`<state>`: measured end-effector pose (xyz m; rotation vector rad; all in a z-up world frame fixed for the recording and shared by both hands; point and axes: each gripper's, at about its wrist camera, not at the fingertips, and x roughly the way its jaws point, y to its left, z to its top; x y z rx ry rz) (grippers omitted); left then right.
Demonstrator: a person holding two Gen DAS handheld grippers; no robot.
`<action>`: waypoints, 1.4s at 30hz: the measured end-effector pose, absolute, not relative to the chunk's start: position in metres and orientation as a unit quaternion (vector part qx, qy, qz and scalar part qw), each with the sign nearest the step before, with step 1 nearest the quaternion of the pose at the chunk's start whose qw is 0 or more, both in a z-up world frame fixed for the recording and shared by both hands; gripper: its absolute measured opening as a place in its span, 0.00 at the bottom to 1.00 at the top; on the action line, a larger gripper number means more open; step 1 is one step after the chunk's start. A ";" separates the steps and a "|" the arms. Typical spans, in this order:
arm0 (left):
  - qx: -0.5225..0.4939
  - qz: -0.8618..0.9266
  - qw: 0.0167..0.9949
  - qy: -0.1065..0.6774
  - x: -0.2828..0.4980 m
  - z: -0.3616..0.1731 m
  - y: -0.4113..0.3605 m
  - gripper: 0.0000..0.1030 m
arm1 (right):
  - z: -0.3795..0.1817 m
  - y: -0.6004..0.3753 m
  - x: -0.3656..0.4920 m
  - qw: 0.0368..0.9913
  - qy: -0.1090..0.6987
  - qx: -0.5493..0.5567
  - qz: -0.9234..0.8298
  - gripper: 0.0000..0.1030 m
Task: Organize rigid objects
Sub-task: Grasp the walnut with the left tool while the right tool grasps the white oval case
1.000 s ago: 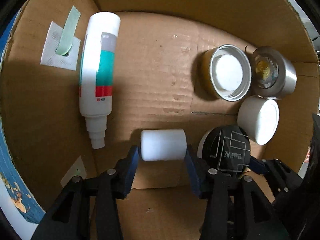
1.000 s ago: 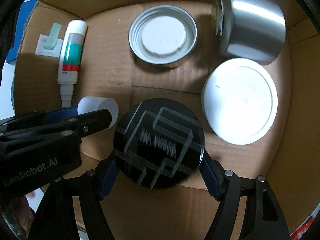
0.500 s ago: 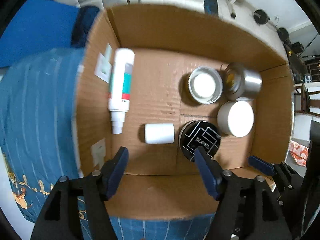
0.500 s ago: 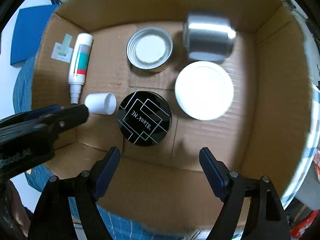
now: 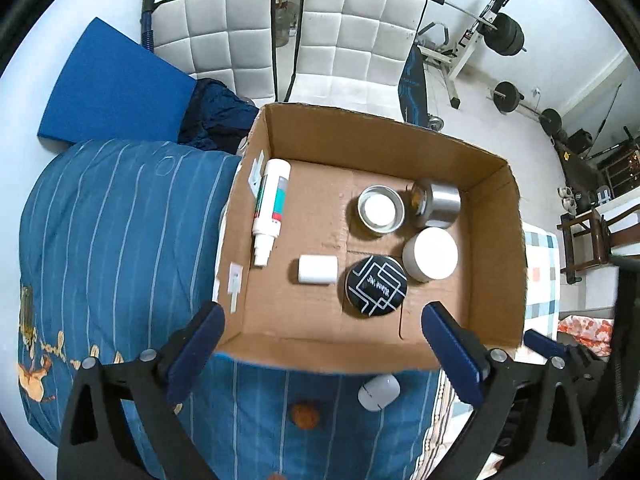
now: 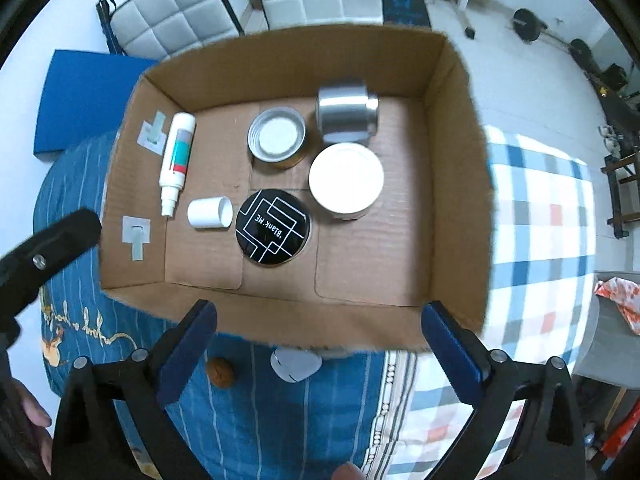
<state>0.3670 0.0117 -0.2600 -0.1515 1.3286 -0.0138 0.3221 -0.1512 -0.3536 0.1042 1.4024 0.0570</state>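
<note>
An open cardboard box sits on a bed. Inside lie a white tube with a teal and red label, a small white cap, a black round tin with white lines, a white-lidded jar, an open metal lid and a silver can. My left gripper is open and empty above the box's near wall. My right gripper is open and empty, also above the near wall.
The bed has a blue striped cover and a checked sheet. A small white object and a brown nut-like ball lie on the bed in front of the box. White chairs and gym weights stand behind.
Both grippers let go, the left of the white cap and the right of the black tin, then opened wide and pulled up and back out of the box.
</note>
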 end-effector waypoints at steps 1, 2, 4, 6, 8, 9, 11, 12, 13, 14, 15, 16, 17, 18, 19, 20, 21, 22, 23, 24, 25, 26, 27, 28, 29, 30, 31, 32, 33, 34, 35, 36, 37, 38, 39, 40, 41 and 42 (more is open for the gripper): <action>-0.064 -0.003 0.788 0.612 0.361 -0.255 0.012 0.98 | -0.346 -0.154 0.319 0.767 0.640 0.046 0.023 1.00; -0.059 0.000 0.792 0.607 0.357 -0.247 0.013 0.98 | -0.341 -0.154 0.314 0.772 0.634 0.044 0.020 1.00; -0.045 0.005 0.802 0.595 0.346 -0.238 0.010 0.98 | -0.327 -0.155 0.305 0.784 0.619 0.040 0.013 1.00; -0.036 0.009 0.811 0.584 0.335 -0.229 0.008 0.98 | -0.314 -0.157 0.295 0.795 0.605 0.038 0.009 1.00; -0.028 0.011 0.819 0.572 0.324 -0.220 0.006 0.98 | -0.306 -0.157 0.287 0.801 0.597 0.039 0.010 1.00; -0.025 0.012 0.823 0.567 0.320 -0.216 0.005 0.98 | -0.301 -0.158 0.281 0.804 0.593 0.039 0.011 1.00; -0.019 0.010 0.831 0.556 0.310 -0.206 0.002 0.98 | -0.294 -0.160 0.272 0.808 0.588 0.041 0.012 1.00; -0.018 0.010 0.833 0.552 0.306 -0.202 0.001 0.98 | -0.291 -0.161 0.267 0.809 0.586 0.041 0.013 1.00; -0.016 0.008 0.836 0.549 0.302 -0.198 0.000 0.98 | -0.289 -0.161 0.263 0.811 0.584 0.042 0.013 1.00; -0.013 0.007 0.838 0.546 0.299 -0.195 -0.001 0.98 | -0.286 -0.163 0.258 0.812 0.582 0.046 0.015 1.00; -0.012 0.004 0.839 0.544 0.296 -0.192 -0.003 0.98 | -0.283 -0.164 0.255 0.813 0.580 0.048 0.015 1.00; -0.011 0.002 0.840 0.542 0.293 -0.189 -0.004 0.98 | -0.281 -0.164 0.251 0.814 0.578 0.048 0.016 1.00; -0.010 0.001 0.842 0.540 0.291 -0.187 -0.005 0.98 | -0.278 -0.165 0.247 0.817 0.575 0.049 0.017 1.00; -0.009 0.000 0.843 0.538 0.289 -0.185 -0.007 0.98 | -0.275 -0.166 0.244 0.819 0.572 0.051 0.018 1.00; -0.008 -0.001 0.843 0.538 0.287 -0.184 -0.007 0.98 | -0.272 -0.166 0.241 0.820 0.570 0.052 0.019 1.00; -0.010 -0.003 0.843 0.538 0.285 -0.183 -0.008 0.98 | -0.271 -0.166 0.239 0.821 0.568 0.054 0.020 1.00; -0.013 -0.005 0.842 0.540 0.283 -0.185 -0.007 0.98 | -0.270 -0.167 0.237 0.821 0.568 0.055 0.023 1.00; -0.013 -0.005 0.839 0.543 0.281 -0.189 -0.007 0.98 | -0.271 -0.167 0.234 0.819 0.570 0.057 0.026 1.00; -0.013 -0.002 0.837 0.547 0.280 -0.193 -0.006 0.98 | -0.274 -0.167 0.231 0.816 0.574 0.058 0.026 1.00; -0.010 0.006 0.833 0.553 0.278 -0.201 -0.004 0.98 | -0.280 -0.166 0.229 0.812 0.580 0.060 0.028 1.00; -0.006 0.014 0.827 0.561 0.276 -0.213 -0.002 0.98 | -0.289 -0.165 0.228 0.806 0.588 0.062 0.031 1.00; -0.003 0.020 0.821 0.571 0.274 -0.226 0.000 0.98 | -0.300 -0.164 0.227 0.798 0.598 0.064 0.032 1.00; 0.000 0.024 0.812 0.583 0.274 -0.240 0.002 0.98 | -0.314 -0.162 0.226 0.790 0.609 0.068 0.033 1.00; 0.000 0.028 0.803 0.596 0.272 -0.256 0.006 0.98 | -0.332 -0.161 0.226 0.780 0.621 0.074 0.032 1.00; -0.002 0.036 0.791 0.611 0.271 -0.276 0.011 0.98 | -0.350 -0.158 0.226 0.769 0.634 0.077 0.030 1.00; -0.006 0.043 0.777 0.628 0.270 -0.294 0.016 0.98 | -0.370 -0.154 0.226 0.758 0.647 0.078 0.028 1.00; -0.015 0.047 0.763 0.645 0.270 -0.312 0.022 0.98 | -0.385 -0.151 0.227 0.750 0.656 0.080 0.026 1.00; -0.021 0.050 0.754 0.655 0.270 -0.324 0.026 0.98 | -0.403 -0.147 0.227 0.740 0.667 0.085 0.027 1.00; -0.026 0.056 0.743 0.666 0.270 -0.339 0.032 0.98 | -0.422 -0.143 0.228 0.729 0.678 0.093 0.024 1.00; -0.026 0.062 0.734 0.676 0.269 -0.352 0.036 0.98 | -0.441 -0.140 0.230 0.719 0.686 0.105 0.021 0.97; -0.026 0.066 0.728 0.681 0.268 -0.361 0.038 0.98 | -0.454 -0.138 0.232 0.712 0.693 0.117 0.019 0.94; -0.027 0.067 0.723 0.687 0.266 -0.370 0.041 0.98 | -0.469 -0.136 0.234 0.705 0.698 0.126 0.013 0.92; -0.028 0.070 0.715 0.695 0.265 -0.380 0.044 0.98 | -0.480 -0.134 0.236 0.703 0.699 0.131 0.005 0.88; -0.029 0.070 0.711 0.699 0.264 -0.386 0.046 0.98 | -0.490 -0.131 0.238 0.702 0.699 0.137 0.001 0.85; -0.031 0.070 0.708 0.702 0.263 -0.390 0.048 0.98 | -0.498 -0.127 0.240 0.701 0.699 0.140 -0.002 0.85; -0.037 0.068 0.703 0.707 0.262 -0.396 0.050 0.98 | -0.503 -0.124 0.242 0.701 0.699 0.141 -0.004 0.82; -0.041 0.067 0.700 0.710 0.263 -0.400 0.051 0.98 | -0.509 -0.119 0.244 0.701 0.700 0.136 -0.006 0.74; -0.045 0.065 0.697 0.712 0.262 -0.403 0.052 0.98 | -0.514 -0.115 0.246 0.699 0.704 0.123 -0.012 0.68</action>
